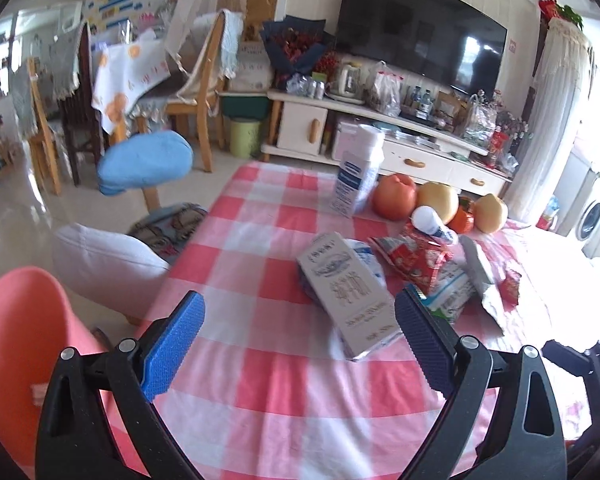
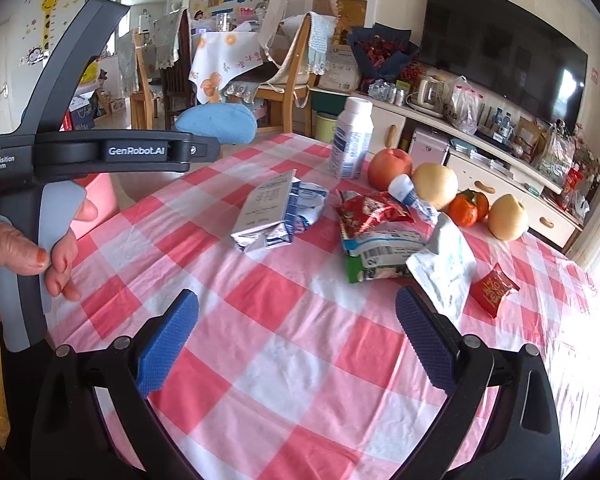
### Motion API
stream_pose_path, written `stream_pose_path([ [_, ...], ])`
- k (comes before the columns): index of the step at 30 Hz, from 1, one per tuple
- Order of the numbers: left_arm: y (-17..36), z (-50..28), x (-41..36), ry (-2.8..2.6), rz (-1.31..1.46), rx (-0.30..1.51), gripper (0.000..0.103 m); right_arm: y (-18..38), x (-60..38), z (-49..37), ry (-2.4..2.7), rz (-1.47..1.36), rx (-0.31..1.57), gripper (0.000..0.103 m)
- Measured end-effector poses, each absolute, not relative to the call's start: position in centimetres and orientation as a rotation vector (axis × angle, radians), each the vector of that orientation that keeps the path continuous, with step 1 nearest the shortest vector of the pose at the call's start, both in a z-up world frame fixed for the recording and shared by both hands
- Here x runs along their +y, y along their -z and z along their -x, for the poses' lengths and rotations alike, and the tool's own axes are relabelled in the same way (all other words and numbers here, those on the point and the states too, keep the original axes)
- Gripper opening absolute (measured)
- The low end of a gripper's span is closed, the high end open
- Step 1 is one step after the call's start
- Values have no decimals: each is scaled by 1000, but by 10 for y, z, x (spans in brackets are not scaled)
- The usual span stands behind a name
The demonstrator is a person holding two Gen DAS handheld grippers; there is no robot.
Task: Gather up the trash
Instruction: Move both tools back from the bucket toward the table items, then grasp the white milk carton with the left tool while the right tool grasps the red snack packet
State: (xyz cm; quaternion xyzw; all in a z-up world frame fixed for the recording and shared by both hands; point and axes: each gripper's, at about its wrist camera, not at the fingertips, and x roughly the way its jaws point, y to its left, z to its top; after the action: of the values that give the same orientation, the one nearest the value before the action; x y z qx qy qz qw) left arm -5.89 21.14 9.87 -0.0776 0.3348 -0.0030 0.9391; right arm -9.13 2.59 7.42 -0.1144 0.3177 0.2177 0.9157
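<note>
Both views are bright with daylight that pours in from the right side of the room, where the far right edge burns out to white. The checked cloth on the surface (image 2: 284, 320) washes pale toward that side. The television (image 1: 420, 28) carries a window reflection as glare. Shadows are soft and short, falling left of the crushed carton (image 1: 352, 300). The left wrist view is smeared by motion blur, most plainly on the upright bottle (image 1: 358, 168); the right wrist view is sharper. Fisheye distortion bends straight lines, and black vignetting fills the corners.
</note>
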Motion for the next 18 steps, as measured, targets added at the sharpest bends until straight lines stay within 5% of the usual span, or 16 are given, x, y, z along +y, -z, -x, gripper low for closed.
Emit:
stream_pose_path([
  [18, -55, -8, 169, 91, 286, 851, 95, -74, -66, 40, -310, 48, 727, 99],
])
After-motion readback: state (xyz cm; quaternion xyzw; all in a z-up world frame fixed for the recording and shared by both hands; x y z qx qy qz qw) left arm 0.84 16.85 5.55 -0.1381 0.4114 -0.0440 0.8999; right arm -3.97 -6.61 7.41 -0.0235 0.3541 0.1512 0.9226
